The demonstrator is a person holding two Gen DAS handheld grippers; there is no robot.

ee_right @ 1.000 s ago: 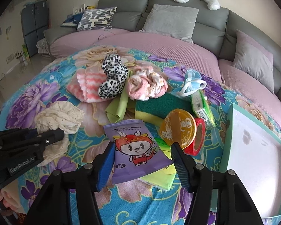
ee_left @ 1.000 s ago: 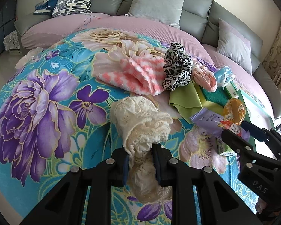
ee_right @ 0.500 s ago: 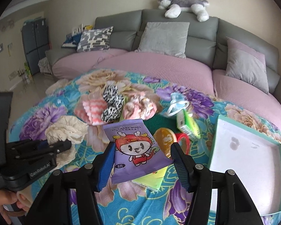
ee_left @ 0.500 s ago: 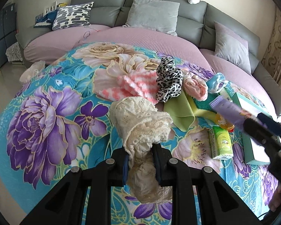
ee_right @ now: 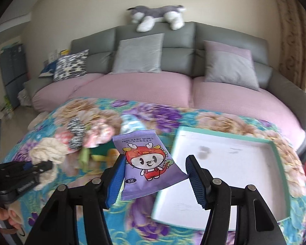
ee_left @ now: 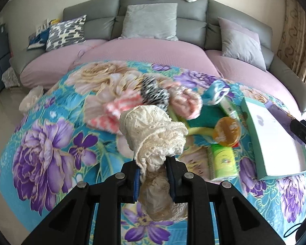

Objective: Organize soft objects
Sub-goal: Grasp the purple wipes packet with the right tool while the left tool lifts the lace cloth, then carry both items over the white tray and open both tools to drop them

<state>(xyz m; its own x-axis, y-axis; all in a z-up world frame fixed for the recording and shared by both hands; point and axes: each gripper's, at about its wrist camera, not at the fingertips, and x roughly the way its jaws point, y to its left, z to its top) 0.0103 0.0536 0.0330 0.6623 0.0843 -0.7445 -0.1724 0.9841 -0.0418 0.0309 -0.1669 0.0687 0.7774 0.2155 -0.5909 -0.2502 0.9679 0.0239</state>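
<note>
The left gripper (ee_left: 154, 178) is pinching a bunched cream lace cloth (ee_left: 153, 130) between its closed-in fingers, holding it raised above the floral tablecloth (ee_left: 47, 143), on the near side of the pile of soft things. The right gripper (ee_right: 156, 180) is clamping a purple baby wipes packet (ee_right: 148, 163) by its edges, jaws set wide to the packet's width, holding it lifted and tilted just over the near left corner of the teal-rimmed tray (ee_right: 275, 149).
</note>
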